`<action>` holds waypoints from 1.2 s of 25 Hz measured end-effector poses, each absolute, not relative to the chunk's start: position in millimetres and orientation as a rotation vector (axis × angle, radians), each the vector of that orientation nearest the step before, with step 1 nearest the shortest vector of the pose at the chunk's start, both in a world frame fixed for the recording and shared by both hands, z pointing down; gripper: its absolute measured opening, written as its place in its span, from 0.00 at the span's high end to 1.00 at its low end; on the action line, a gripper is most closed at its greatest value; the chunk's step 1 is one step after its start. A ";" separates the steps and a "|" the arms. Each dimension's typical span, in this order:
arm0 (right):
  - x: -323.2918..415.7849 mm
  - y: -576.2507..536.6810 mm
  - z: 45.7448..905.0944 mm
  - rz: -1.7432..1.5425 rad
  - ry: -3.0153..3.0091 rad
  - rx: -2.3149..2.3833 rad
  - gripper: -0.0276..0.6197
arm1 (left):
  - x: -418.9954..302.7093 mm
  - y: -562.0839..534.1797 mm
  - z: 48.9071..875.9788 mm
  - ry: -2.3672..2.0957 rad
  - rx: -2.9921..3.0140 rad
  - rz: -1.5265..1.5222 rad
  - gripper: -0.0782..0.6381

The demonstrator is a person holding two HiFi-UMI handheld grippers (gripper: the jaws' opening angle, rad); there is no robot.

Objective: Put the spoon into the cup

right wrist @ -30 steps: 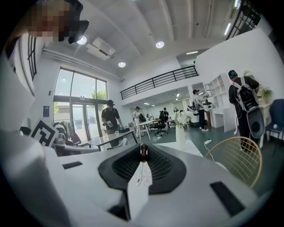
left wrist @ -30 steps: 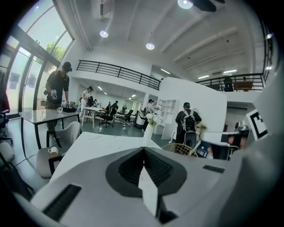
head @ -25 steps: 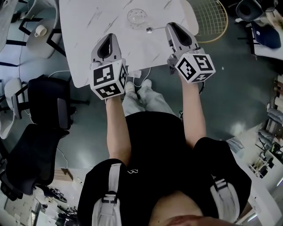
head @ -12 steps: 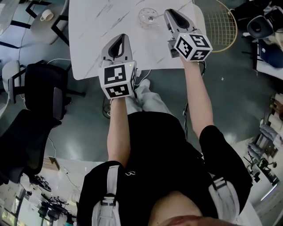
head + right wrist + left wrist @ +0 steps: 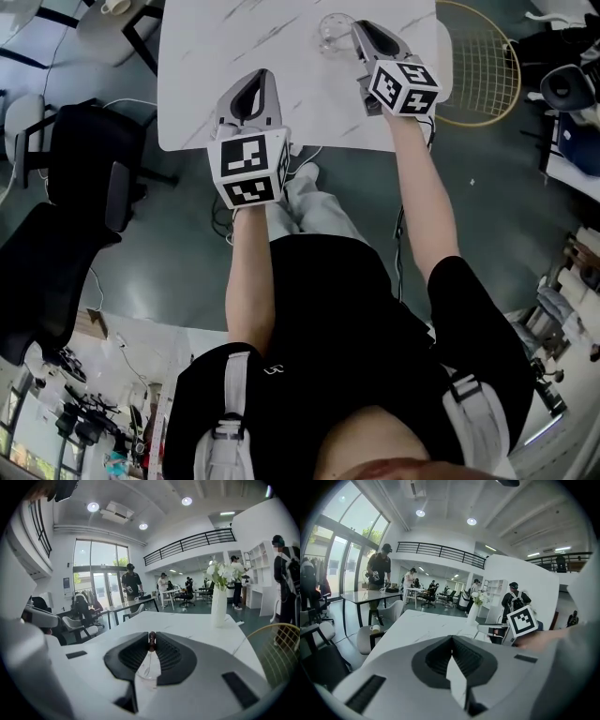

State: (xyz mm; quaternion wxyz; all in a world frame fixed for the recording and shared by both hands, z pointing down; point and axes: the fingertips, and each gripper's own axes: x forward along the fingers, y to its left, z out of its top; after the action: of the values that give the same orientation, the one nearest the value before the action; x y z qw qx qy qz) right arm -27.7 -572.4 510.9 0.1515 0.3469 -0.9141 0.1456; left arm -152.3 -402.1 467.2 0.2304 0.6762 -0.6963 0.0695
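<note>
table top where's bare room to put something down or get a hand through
Free: the table's left half, from its left edge to the left claw, and the near strip between the two claws. Crowded: the far right, where the right claw holds the spoon by the cup.

black t-shirt, grey shoulder straps; grey left gripper, right gripper
</note>
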 end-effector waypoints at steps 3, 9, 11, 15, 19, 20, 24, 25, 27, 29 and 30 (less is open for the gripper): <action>-29.3 -573.4 519.3 0.453 -2.617 0.989 0.87 | -155.7 -398.8 469.5 -1.923 1.841 0.193 0.87; -30.4 -575.9 531.2 0.491 -2.596 0.991 0.87 | -159.6 -394.7 470.6 -1.934 1.826 0.190 0.87; -30.1 -577.3 535.3 0.507 -2.588 0.993 0.87 | -159.0 -394.2 471.4 -1.929 1.828 0.189 0.87; -31.4 -578.4 543.8 0.589 -2.585 0.995 0.87 | -158.3 -393.7 472.1 -1.924 1.834 0.190 0.87; -28.9 -581.8 546.7 0.588 -2.569 1.014 0.87 | -157.5 -392.8 470.8 -1.919 1.841 0.188 0.87; -28.4 -583.1 547.1 0.567 -2.559 1.020 0.87 | -158.2 -392.7 470.4 -1.919 1.842 0.187 0.87; -24.6 -584.8 553.1 0.480 -2.499 1.030 0.85 | -160.3 -392.0 468.5 -1.917 1.848 0.182 0.87; -23.5 -584.5 555.1 0.459 -2.483 1.029 0.83 | -160.5 -391.6 467.8 -1.915 1.851 0.181 0.87; -21.2 -583.8 558.9 0.423 -2.454 1.027 0.79 | -160.5 -390.8 466.2 -1.913 1.858 0.178 0.87; -19.4 -583.0 563.0 0.402 -2.428 1.022 0.73 | -160.5 -390.1 465.0 -1.911 1.865 0.177 0.87; -18.7 -582.4 565.3 0.399 -2.416 1.018 0.69 | -160.7 -389.6 464.4 -1.910 1.869 0.176 0.87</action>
State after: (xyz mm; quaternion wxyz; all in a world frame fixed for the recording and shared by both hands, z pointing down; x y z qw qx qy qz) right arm -18.7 -582.4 565.3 0.2422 0.3724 -0.8839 0.1460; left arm -160.7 -389.6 464.4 0.2298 0.6791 -0.6942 0.0641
